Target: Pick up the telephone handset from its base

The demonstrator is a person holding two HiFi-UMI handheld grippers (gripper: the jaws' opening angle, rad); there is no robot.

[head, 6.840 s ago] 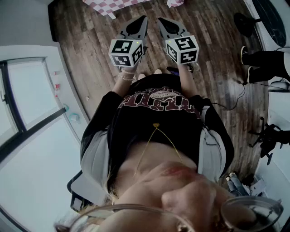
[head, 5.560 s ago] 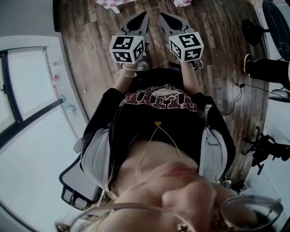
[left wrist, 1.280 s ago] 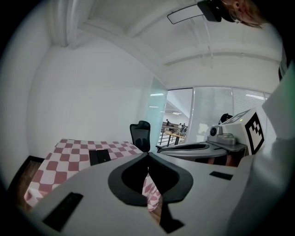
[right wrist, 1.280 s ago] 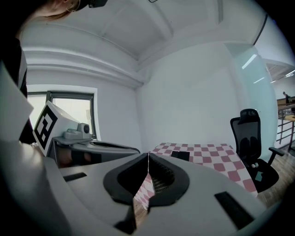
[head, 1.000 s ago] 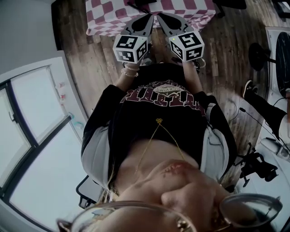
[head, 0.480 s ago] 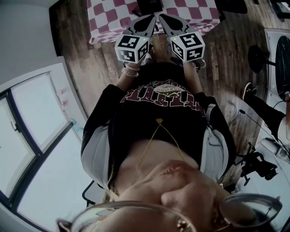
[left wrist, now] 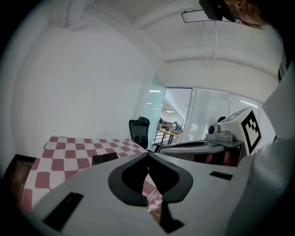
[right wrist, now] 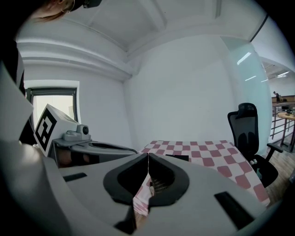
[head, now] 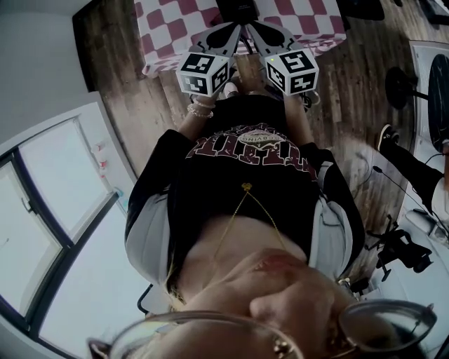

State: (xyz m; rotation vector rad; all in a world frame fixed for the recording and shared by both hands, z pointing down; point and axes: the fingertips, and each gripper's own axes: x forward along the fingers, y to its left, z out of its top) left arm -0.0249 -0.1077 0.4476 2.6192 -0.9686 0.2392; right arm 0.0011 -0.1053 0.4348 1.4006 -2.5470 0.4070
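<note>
A table under a red-and-white checked cloth (head: 175, 21) stands straight ahead. On it lies a flat black thing (head: 237, 8), apparently the telephone, also seen low on the cloth in the left gripper view (left wrist: 104, 158) and the right gripper view (right wrist: 177, 157). I cannot make out the handset on its own. My left gripper (head: 237, 26) and right gripper (head: 250, 24) are held side by side at the table's near edge, short of the black thing. Both are shut with nothing between the fingers (left wrist: 148, 154) (right wrist: 148, 154).
A black office chair (left wrist: 139, 131) (right wrist: 246, 133) stands beyond the table. The floor is dark wood (head: 126, 84). A white wall with a window (head: 56, 210) runs along the left. At the right are a white desk (head: 428, 70), someone's leg (head: 407, 158) and dark equipment (head: 400, 249).
The checked table has come nearer in the head view. Both grippers, earlier over bare floor, now reach its near edge. They stay shut and side by side.
</note>
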